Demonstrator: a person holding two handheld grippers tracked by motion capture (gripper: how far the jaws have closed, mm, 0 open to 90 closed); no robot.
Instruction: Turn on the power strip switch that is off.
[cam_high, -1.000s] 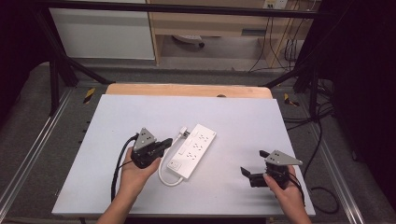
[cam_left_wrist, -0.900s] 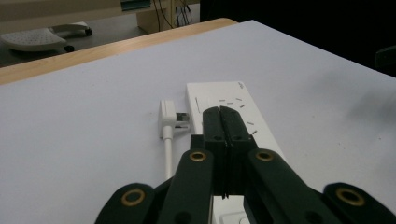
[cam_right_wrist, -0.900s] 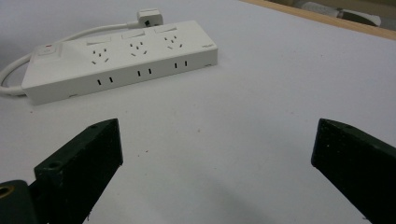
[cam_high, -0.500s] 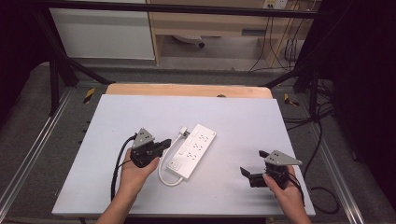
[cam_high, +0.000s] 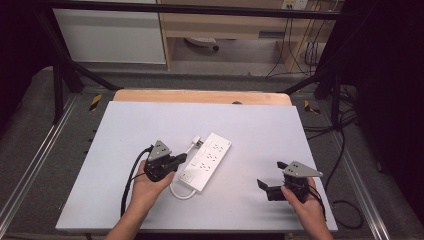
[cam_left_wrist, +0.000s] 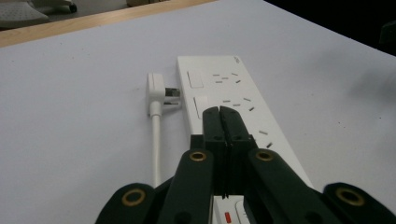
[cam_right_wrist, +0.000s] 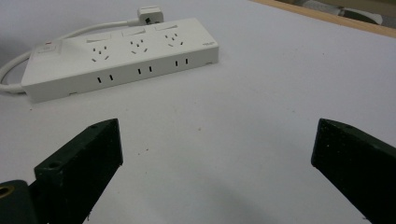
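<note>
A white power strip (cam_high: 209, 159) lies slantwise at the table's middle, its switch end toward me. Its white plug (cam_high: 197, 140) rests beside the far end, and the cable (cam_high: 180, 193) loops round the near end. My left gripper (cam_high: 183, 159) is shut with nothing in it, its tips just over the strip's left near edge. From the left gripper view, the closed tips (cam_left_wrist: 222, 112) hover above the strip (cam_left_wrist: 233, 88), with the plug (cam_left_wrist: 156, 91) to the left. My right gripper (cam_high: 270, 176) is open, well right of the strip. The right gripper view has it (cam_right_wrist: 217, 140) empty, facing the strip (cam_right_wrist: 121, 51).
The white tabletop (cam_high: 260, 125) ends in a wooden strip (cam_high: 200, 96) at the far edge. Black frame bars (cam_high: 60, 65) and cables (cam_high: 345, 145) run beside the table on the floor. Bare surface lies between the strip and my right gripper.
</note>
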